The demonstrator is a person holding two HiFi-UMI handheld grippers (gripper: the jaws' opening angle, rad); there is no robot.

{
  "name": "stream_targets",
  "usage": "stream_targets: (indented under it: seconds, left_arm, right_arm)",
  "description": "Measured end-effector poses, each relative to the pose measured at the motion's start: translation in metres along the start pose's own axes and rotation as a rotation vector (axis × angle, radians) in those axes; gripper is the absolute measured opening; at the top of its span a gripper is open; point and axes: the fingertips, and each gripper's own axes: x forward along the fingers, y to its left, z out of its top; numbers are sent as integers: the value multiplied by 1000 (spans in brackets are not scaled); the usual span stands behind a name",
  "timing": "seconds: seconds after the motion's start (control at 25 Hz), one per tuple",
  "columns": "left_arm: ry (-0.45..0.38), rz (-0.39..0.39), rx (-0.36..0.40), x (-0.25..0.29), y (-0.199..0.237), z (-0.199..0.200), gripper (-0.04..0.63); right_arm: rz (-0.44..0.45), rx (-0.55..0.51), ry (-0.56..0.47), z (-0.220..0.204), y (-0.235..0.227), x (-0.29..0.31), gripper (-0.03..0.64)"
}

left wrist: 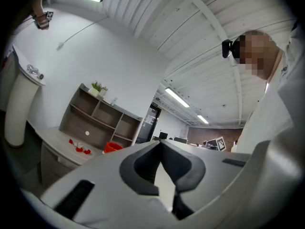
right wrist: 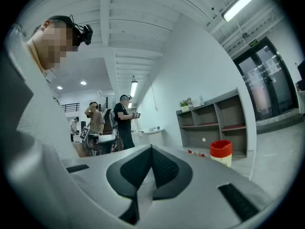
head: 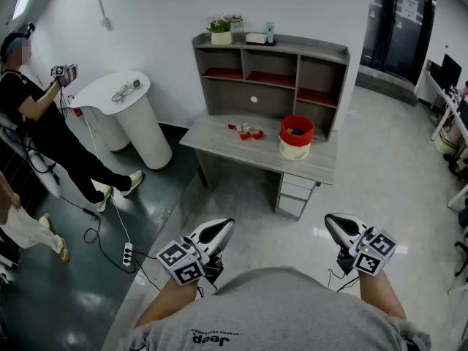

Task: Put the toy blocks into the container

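Note:
Several red and white toy blocks (head: pixel 249 131) lie on a grey desk (head: pixel 219 143) across the room; the blocks (left wrist: pixel 80 148) show small in the left gripper view. To their right stands a red and cream container (head: pixel 296 137) with coloured pieces inside; the container (right wrist: pixel 220 152) appears in the right gripper view too. My left gripper (head: pixel 224 229) and right gripper (head: pixel 333 223) are held close to my body, far from the desk. Both are shut, tips together, with nothing in them.
A grey shelf unit (head: pixel 270 79) stands on the desk's back, with a plant pot (head: pixel 220 32) on top. A white round stand (head: pixel 134 119) is at left. A person (head: pixel 44 123) stands far left, and cables with a power strip (head: pixel 126 254) lie on the floor.

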Motion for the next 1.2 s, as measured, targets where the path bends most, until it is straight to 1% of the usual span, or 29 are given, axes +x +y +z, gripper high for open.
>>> stream_targets:
  seconds: [0.16,0.4,0.68,0.84,1.0,1.2]
  left_arm:
    - [14,-4,10,-4,-8,-3,14]
    - [12,-7,2,-3,-15,-4,14]
    - [19,-16,-10,16,-30,-14,14]
    - [21,-9,-19,30,-41,-23,14]
    - [29,18,-28,43,-52,-34,14]
    - [51,50,-32,55,-62,-48,14]
  right_arm:
    - [-5,8,-4,-4,4,-8,-3]
    - [1,4,10,-7,5,-15,-3]
    - [-8,19,27,-8,-5,-35,0]
    - [23,29,39,-14,-12,-47,3]
    - [58,30,46,-21,-22,-58,5]
    - [105,67,55,-32,-39,-57,6]
